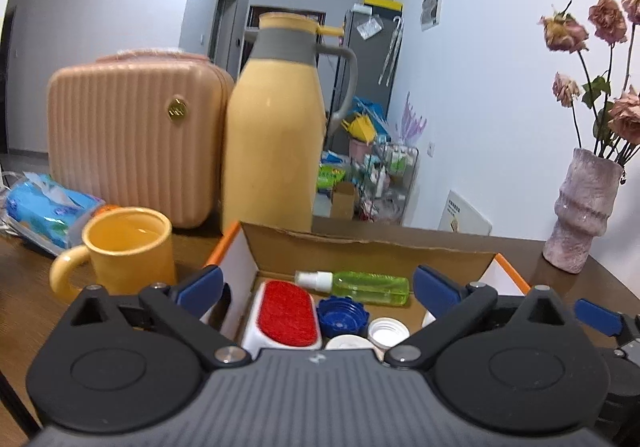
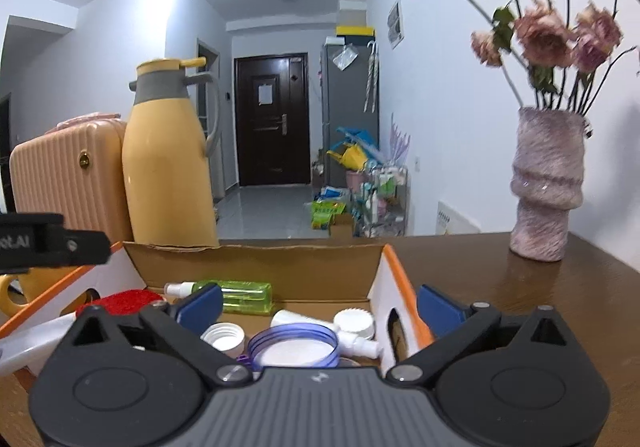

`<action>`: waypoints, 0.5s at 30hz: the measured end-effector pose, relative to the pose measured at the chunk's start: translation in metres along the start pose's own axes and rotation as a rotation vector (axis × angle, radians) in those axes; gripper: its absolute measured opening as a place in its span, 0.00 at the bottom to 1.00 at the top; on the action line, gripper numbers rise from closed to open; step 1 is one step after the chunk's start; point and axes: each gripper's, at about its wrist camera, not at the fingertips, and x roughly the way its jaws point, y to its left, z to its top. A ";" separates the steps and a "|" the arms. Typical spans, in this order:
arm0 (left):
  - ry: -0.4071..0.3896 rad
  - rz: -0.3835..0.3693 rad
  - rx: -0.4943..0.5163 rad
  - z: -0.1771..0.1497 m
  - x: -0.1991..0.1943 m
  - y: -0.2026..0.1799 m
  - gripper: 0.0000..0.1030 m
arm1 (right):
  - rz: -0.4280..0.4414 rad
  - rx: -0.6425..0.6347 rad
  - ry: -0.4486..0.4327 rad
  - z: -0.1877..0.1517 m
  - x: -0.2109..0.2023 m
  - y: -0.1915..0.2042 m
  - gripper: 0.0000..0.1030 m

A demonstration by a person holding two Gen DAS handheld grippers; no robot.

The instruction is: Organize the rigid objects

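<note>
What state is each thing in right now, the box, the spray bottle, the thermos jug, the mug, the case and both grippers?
Cardboard box with orange edges: open.
Green clear spray bottle: lying on its side in the box.
Yellow thermos jug with grey collar: upright, lid on.
Yellow ceramic mug: upright.
Pink ribbed hard case: closed, upright.
Left gripper: open, holding nothing.
Right gripper: open, holding nothing.

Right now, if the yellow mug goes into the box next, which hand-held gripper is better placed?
Left, probably. The yellow mug stands just outside the cardboard box, beside the open left hand-held gripper. The right hand-held gripper straddles the box's far wall, away from it.
</note>
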 end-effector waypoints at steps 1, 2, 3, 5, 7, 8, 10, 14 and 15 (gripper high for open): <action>-0.007 0.002 0.003 0.000 -0.005 0.002 1.00 | -0.005 -0.002 -0.003 0.000 -0.004 -0.001 1.00; -0.012 0.004 0.005 -0.001 -0.011 0.005 1.00 | -0.009 0.000 -0.008 0.000 -0.008 -0.002 1.00; -0.015 0.006 0.003 -0.002 -0.017 0.008 1.00 | -0.011 0.005 -0.012 -0.001 -0.014 -0.003 1.00; -0.025 0.009 0.001 -0.004 -0.033 0.015 1.00 | -0.016 0.011 -0.018 -0.002 -0.029 -0.006 1.00; -0.042 0.019 0.017 -0.008 -0.055 0.022 1.00 | -0.017 0.012 -0.035 -0.004 -0.048 -0.007 1.00; -0.045 0.020 0.026 -0.010 -0.064 0.024 1.00 | -0.015 0.014 -0.045 -0.004 -0.059 -0.008 1.00; -0.054 0.012 0.042 -0.017 -0.091 0.032 1.00 | -0.002 0.015 -0.066 -0.006 -0.085 -0.010 1.00; -0.092 0.011 0.079 -0.032 -0.145 0.041 1.00 | 0.028 0.007 -0.113 -0.014 -0.144 -0.012 1.00; -0.102 0.013 0.088 -0.037 -0.160 0.043 1.00 | 0.030 0.001 -0.123 -0.017 -0.160 -0.013 1.00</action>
